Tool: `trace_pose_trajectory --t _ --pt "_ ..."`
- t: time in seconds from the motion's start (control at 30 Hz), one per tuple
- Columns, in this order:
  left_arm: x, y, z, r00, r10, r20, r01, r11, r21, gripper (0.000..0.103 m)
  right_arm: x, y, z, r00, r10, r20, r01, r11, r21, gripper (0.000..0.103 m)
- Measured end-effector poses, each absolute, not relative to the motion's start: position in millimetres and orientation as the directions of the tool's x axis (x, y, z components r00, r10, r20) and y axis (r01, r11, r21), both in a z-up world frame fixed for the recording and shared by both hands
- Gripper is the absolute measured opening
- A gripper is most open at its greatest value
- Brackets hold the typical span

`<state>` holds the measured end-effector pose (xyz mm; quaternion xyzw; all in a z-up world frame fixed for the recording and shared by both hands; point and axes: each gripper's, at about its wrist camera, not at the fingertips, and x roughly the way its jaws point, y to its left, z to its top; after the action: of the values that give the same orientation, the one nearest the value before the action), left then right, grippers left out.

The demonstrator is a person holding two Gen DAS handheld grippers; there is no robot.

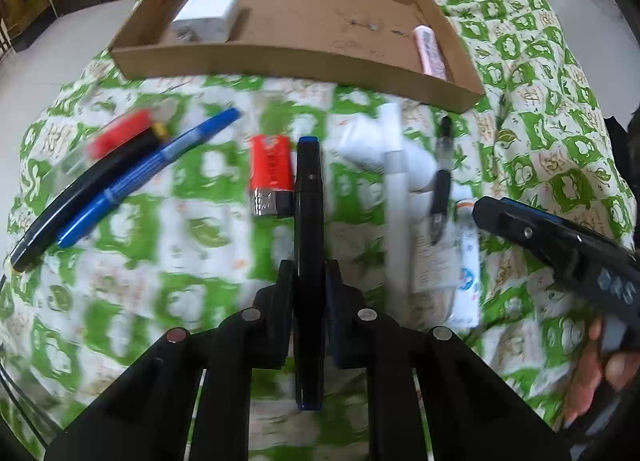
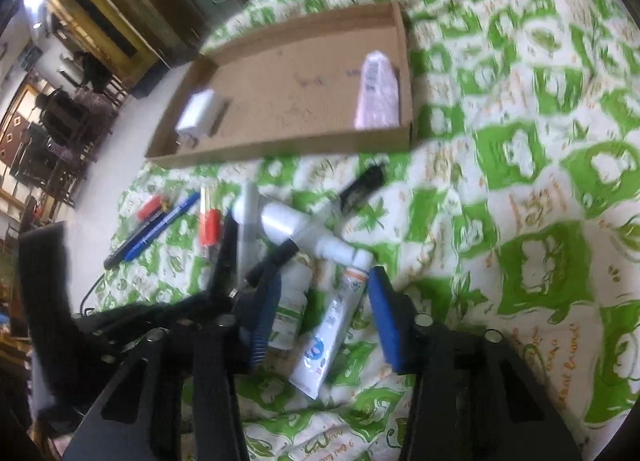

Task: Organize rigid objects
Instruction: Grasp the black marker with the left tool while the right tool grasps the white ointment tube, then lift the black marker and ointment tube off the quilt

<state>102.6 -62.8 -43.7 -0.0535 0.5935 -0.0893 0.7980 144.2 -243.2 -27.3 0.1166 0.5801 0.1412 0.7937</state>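
Left gripper (image 1: 309, 281) clamped on a black marker (image 1: 308, 221), blue cap end pointing away; red lighter (image 1: 270, 173) just left of it on the green-patterned cloth (image 1: 540, 141); blue pen (image 1: 152, 177) and black pen (image 1: 84, 197) lie side by side further left; cardboard tray (image 1: 280, 57) beyond holds a white charger (image 1: 208, 13) and pink tube (image 1: 430, 49); right gripper (image 1: 484, 211) enters at right edge, over a white tube (image 1: 468, 261).

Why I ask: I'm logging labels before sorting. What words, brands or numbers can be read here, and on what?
"Brand!": script printed on the bedsheet, right wrist view; a likely reading only, and the words before it are blurred.
White tube: blue logo and print, too blurred to read.
Pink tube in the cardboard tray: barcode-like marks, unreadable.
Nothing else legible.
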Motion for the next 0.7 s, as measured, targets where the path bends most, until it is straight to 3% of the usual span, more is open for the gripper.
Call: trace_pose_trajectory --t 0.1,0.27,0.7 --pt "99 -52 -54 0.265 -0.26 -0.928 0.074 0.966 -0.249 0.012 150 -243 -39 0.237 0.355 -0.904 -0.059 0.934 0.352 0.034" --pt "93 -50 -55 0.273 -0.251 -0.929 0.086 0.968 -0.236 0.012 160 -240 -61 0.146 0.349 -0.926 -0.016 0.936 0.35 0.025" --pt "99 -43 -61 0.239 -0.293 -0.926 0.056 0.956 -0.288 0.015 151 -231 -58 0.165 0.319 -0.933 -0.059 0.948 0.314 0.017"
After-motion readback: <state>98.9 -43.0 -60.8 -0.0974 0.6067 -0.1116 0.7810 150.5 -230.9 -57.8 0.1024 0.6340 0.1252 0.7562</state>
